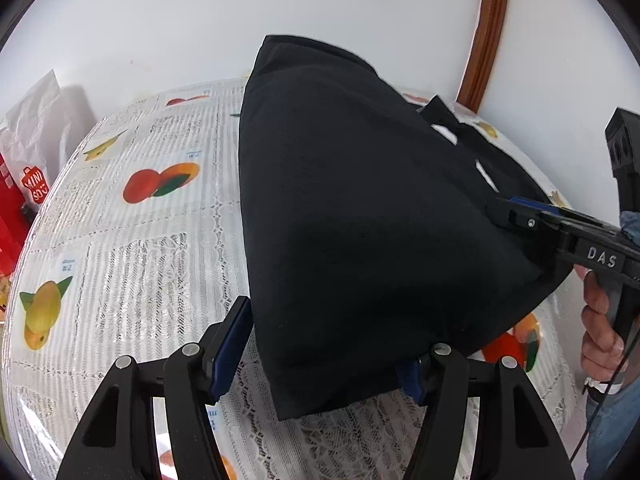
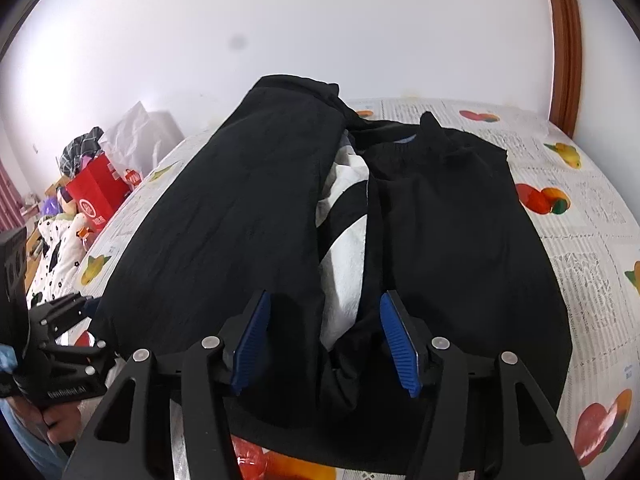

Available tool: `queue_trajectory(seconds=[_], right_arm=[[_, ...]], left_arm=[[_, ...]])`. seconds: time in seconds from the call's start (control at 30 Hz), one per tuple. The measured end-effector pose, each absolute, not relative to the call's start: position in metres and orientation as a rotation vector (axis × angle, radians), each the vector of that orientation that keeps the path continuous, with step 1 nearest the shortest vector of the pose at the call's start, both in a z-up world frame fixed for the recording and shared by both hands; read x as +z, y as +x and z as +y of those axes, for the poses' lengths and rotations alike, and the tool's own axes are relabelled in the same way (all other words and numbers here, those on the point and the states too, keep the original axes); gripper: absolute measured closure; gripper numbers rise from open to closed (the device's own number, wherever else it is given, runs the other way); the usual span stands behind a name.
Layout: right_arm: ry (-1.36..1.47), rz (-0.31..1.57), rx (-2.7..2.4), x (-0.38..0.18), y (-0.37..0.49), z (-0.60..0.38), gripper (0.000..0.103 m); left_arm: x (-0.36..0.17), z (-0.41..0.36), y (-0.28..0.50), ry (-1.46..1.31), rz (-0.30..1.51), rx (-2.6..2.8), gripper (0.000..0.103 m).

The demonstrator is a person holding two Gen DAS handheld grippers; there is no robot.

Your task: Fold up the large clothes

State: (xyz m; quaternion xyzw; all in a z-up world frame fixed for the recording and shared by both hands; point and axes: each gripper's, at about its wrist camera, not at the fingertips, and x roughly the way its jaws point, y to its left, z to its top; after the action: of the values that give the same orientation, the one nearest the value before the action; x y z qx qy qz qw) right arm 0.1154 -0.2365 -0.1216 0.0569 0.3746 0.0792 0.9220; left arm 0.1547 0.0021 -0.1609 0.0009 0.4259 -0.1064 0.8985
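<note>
A large black garment [image 1: 360, 220] with a white print [image 2: 344, 248] lies partly folded on the table, one side turned over the middle. In the left wrist view my left gripper [image 1: 324, 354] is open, its blue pads either side of the garment's near folded edge. My right gripper [image 2: 326, 340] is open above the garment's near hem, the white print between its blue pads [image 2: 394, 336]. The right gripper also shows at the right of the left wrist view [image 1: 516, 212], and the left gripper at the left of the right wrist view [image 2: 76, 308].
The table wears a lace-and-fruit-print cloth [image 1: 132, 240]. A red shopping bag [image 2: 100, 196] and white paper [image 1: 36, 120] stand beyond the table's left side, with clothes and a spotted quilt [image 2: 56, 248]. A white wall and a brown door frame [image 1: 486, 36] stand behind.
</note>
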Motion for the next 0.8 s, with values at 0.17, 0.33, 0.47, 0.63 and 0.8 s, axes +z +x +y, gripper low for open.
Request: queue_trajectory(seconds=[0.17, 0.33, 0.47, 0.63, 0.8], right_arm=[[0.137, 0.794, 0.164, -0.128, 0.124, -0.235, 0.046], [0.192, 0.811, 0.185, -0.136, 0.133, -0.236, 0.047], [0.215, 0.807, 0.209, -0.137, 0.138, -0.236, 0.078], [0.210, 0.765, 0.238, -0.125, 0.134, -0.238, 0.095], [0.212, 0.648, 0.218, -0.095, 0.119, -0.253, 0.098]], left_arm=[[-0.167, 0.003, 0.157, -0.007, 0.895, -0.212, 0.038], [-0.169, -0.002, 0.156, 0.024, 0.892, -0.191, 0.038], [-0.169, -0.005, 0.157, 0.032, 0.890, -0.181, 0.038], [-0.169, -0.007, 0.159, 0.037, 0.893, -0.175, 0.037], [-0.170, -0.009, 0.160, 0.045, 0.898, -0.166, 0.037]])
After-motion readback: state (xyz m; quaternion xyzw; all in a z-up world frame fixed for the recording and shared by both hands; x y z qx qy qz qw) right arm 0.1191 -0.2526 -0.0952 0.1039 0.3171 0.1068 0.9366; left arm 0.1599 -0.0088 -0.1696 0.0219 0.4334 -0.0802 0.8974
